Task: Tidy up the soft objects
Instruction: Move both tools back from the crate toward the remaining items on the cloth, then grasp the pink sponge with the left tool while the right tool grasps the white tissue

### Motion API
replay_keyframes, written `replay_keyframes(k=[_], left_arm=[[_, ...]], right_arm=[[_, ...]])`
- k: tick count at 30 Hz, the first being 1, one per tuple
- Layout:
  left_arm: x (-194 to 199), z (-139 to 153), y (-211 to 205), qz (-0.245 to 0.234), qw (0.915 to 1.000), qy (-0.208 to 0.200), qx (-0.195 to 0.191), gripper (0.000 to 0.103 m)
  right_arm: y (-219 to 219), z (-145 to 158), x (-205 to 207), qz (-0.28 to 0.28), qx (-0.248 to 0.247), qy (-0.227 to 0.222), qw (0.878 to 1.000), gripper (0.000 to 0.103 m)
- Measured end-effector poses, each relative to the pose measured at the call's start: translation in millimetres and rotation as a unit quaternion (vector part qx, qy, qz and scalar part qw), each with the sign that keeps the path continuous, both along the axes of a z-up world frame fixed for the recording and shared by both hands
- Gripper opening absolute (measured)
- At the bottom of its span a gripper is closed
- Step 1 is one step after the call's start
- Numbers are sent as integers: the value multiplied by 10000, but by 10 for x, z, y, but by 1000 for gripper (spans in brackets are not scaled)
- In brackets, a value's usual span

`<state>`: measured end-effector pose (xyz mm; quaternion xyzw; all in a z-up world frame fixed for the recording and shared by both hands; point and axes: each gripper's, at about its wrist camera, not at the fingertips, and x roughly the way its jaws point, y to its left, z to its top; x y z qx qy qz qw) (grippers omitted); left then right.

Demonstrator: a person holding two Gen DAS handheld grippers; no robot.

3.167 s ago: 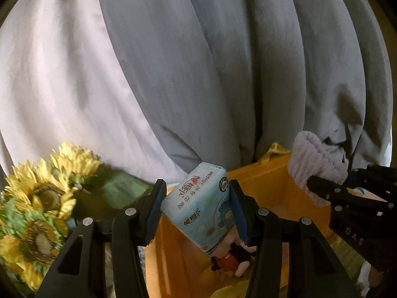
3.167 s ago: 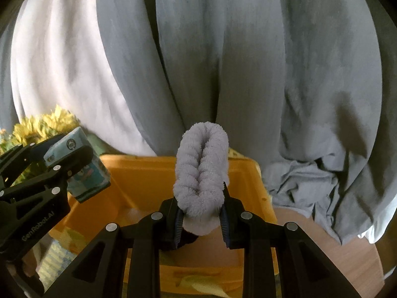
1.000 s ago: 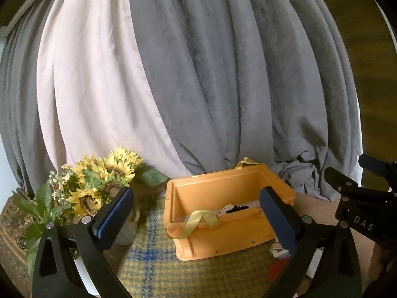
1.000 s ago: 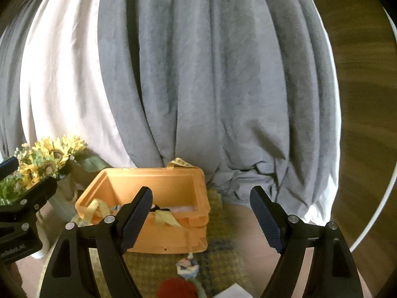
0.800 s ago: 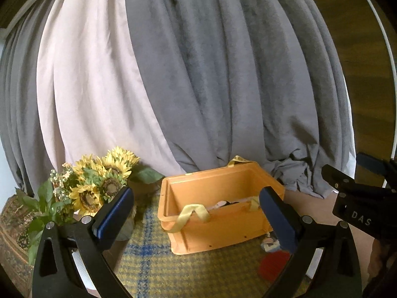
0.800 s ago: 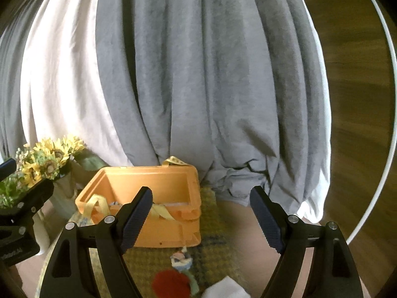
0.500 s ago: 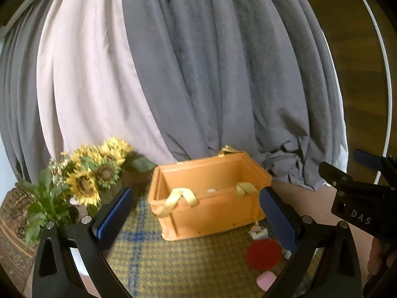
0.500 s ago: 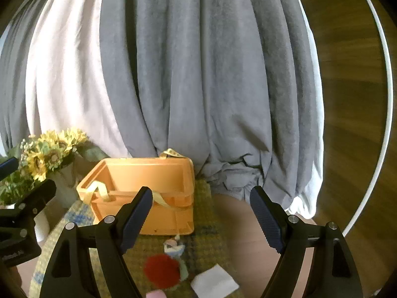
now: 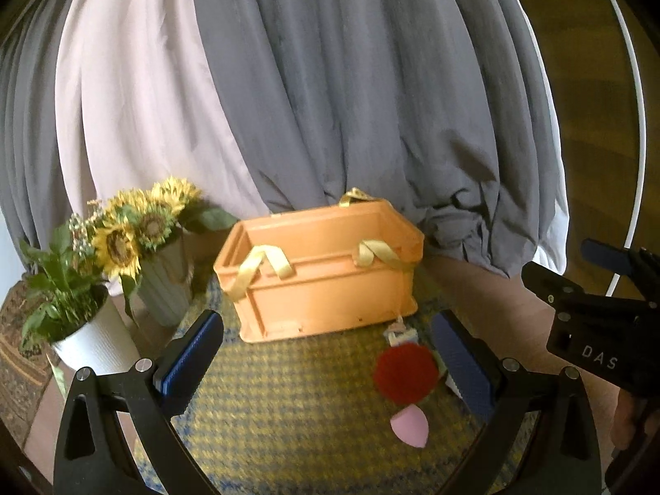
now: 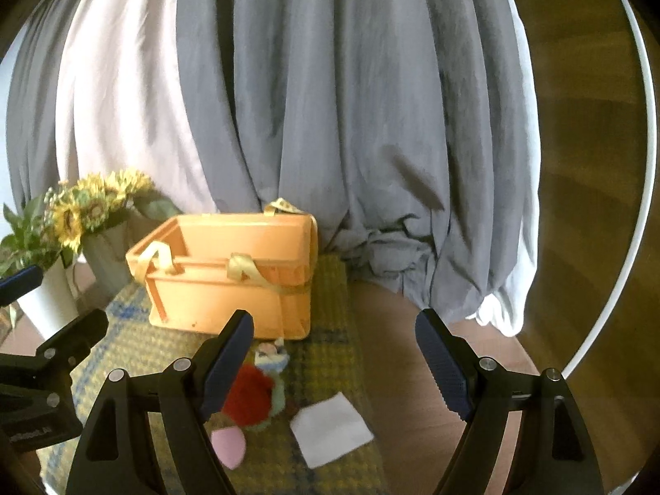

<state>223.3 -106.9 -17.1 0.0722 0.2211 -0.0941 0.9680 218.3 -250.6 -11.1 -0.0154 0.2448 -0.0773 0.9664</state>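
An orange plastic crate [image 9: 326,276] with yellow ribbon handles stands on a yellow-and-blue checked mat [image 9: 297,404]; it also shows in the right wrist view [image 10: 231,276]. In front of it lie a red fuzzy round piece [image 9: 406,373], a pink teardrop sponge [image 9: 409,427] and a small pale toy [image 9: 399,335]. The right wrist view shows the red piece [image 10: 249,398], the pink sponge [image 10: 229,447] and a white square cloth [image 10: 330,429]. My left gripper [image 9: 326,361] is open and empty, back from the crate. My right gripper [image 10: 334,361] is open and empty, above the mat's right side.
A vase of sunflowers [image 9: 140,231] and a white potted plant [image 9: 82,330] stand left of the crate. Grey and white curtains [image 9: 330,103] hang right behind it. Bare wooden tabletop [image 10: 412,350] lies right of the mat, with a white rim [image 10: 643,165] at its edge.
Both grippers, shut on a tissue pack and a fluffy towel over the crate 3.2 s ago, are now open and empty. Over the last second both pulled back, revealing items before the crate.
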Motion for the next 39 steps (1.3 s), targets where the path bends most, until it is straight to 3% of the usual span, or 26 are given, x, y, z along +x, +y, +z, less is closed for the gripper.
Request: replay_keyframes(k=[20, 39], left_arm=[[24, -588, -350, -85, 9979, 606, 228, 103], [194, -1187, -519, -248, 9884, 1435, 438, 99]], right_arm=[[-305, -687, 170, 330, 182, 1052, 9937, 81], [-377, -1374, 456, 720, 126, 1950, 9781, 80]])
